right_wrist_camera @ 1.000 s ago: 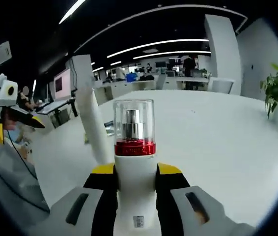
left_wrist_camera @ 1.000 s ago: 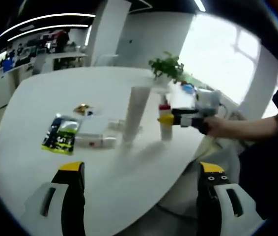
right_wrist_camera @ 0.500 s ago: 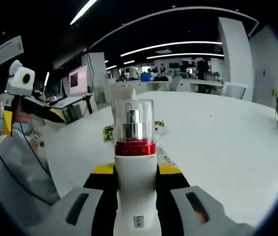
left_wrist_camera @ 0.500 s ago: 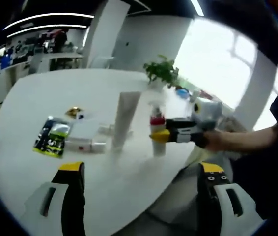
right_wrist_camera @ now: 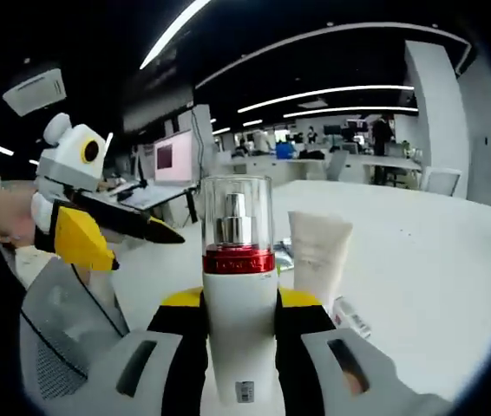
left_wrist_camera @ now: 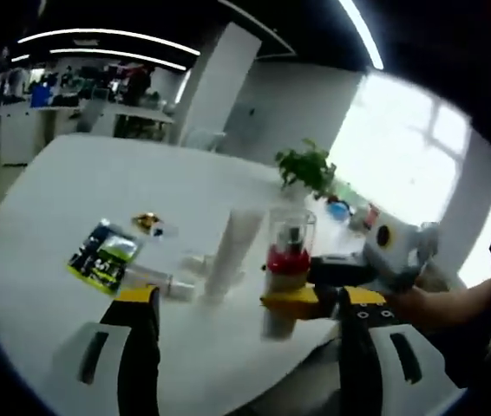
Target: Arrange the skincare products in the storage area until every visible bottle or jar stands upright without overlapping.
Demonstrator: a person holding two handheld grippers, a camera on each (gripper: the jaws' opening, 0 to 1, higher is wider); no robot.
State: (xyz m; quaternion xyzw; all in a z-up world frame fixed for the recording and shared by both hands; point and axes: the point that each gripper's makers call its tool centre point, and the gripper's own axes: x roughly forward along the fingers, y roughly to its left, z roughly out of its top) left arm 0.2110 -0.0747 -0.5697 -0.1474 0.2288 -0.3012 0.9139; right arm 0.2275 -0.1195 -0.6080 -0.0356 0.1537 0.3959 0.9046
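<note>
right gripper clamped on pump bottle at its white body, upright, just right of tube | left gripper jaws wide, empty | bottle rigid, smooth, likely slippery; clear cap may pop: keep grip low | bottle base hidden; small items near tube blurred

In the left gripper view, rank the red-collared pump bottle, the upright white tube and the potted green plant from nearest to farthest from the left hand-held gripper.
1. Red-collared pump bottle, just ahead, right of centre.
2. Upright white tube, slightly behind it, left.
3. Potted green plant, at the table's far edge.
</note>
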